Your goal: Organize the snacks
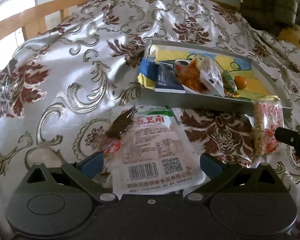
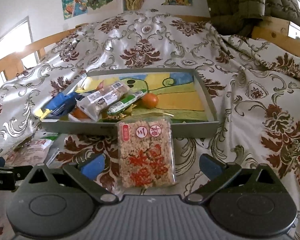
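Starting on my left: the left gripper [image 1: 151, 163] sits low over the patterned cloth [image 1: 74, 64], pointing forward and tipped down, its blue pads spread wide with nothing clamped. Between those fingers lies the white snack pouch [image 1: 156, 150], flat on the cloth, barcode end nearest me. Just off the left pad, a dark brown candy wrapper [image 1: 123, 123] rests on the pouch's far left corner, with a small red-and-white sweet [image 1: 112, 147] beside it.

Straight ahead past the fingertips is the grey tray [image 1: 200, 101], its near wall facing me. Inside, from left: a blue packet [image 1: 166, 78], an orange bag [image 1: 192, 78], a clear white-printed pack [image 1: 212, 76], a green-wrapped stick [image 1: 229, 81] and a mandarin [image 1: 241, 82].

Over to my right: the right gripper [image 2: 151, 163] is also level and low, angled slightly down toward the tray [image 2: 190, 127], fingers wide apart and gripping nothing. The puffed-rice cake pack [image 2: 148, 154] lies between its pads, untouched by either, its far edge propped against the tray's near wall. Beyond the tips I see the sausage stick [image 2: 128, 103] and the mandarin [image 2: 150, 100] in the tray's left half; the right half shows bare painted floor. At the far left edge of this view, the other gripper's black body pokes in.
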The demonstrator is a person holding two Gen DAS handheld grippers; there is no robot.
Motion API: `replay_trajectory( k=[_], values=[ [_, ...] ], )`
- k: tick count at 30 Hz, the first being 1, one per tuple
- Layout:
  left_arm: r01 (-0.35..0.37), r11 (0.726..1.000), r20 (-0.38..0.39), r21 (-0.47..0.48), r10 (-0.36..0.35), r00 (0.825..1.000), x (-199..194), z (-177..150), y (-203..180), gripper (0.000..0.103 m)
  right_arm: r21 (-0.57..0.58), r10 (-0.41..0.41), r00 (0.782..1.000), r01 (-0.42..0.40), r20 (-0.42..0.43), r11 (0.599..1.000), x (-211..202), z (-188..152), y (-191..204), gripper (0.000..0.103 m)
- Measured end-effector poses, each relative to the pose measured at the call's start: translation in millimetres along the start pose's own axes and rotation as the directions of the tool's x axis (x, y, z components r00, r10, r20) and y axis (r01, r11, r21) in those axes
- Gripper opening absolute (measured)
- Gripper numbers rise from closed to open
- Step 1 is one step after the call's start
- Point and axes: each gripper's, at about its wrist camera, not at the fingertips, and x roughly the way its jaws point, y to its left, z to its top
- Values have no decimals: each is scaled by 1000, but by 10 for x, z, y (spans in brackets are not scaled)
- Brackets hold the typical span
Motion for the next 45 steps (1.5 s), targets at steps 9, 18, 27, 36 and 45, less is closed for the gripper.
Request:
replay_trajectory(
  k=[9,18,27,36,45],
  values=[
    [0,1000,-16,8,0,1000,130,18,-67,102,-14,0,1000,-1,-28,1000,159,-7,33,103],
    [-14,999,-28,33,15,999,216,16,-85,102,-46,26,999,-28,-38,999,383,-53,107,103],
    [-19,994,-13,109,20,1000,265,-23,-167,102,78,101,992,-95,-80,992,639,-106,43,102],
    [-33,988,6,153,32,999,225,-72,-260,88,40,87,994,-84,-74,996,555,-121,230,78],
    [-15,979,20,203,11,1000,163,-111,-351,69,-63,71,994,-77,-82,995,360,-199,527,74]
  ],
)
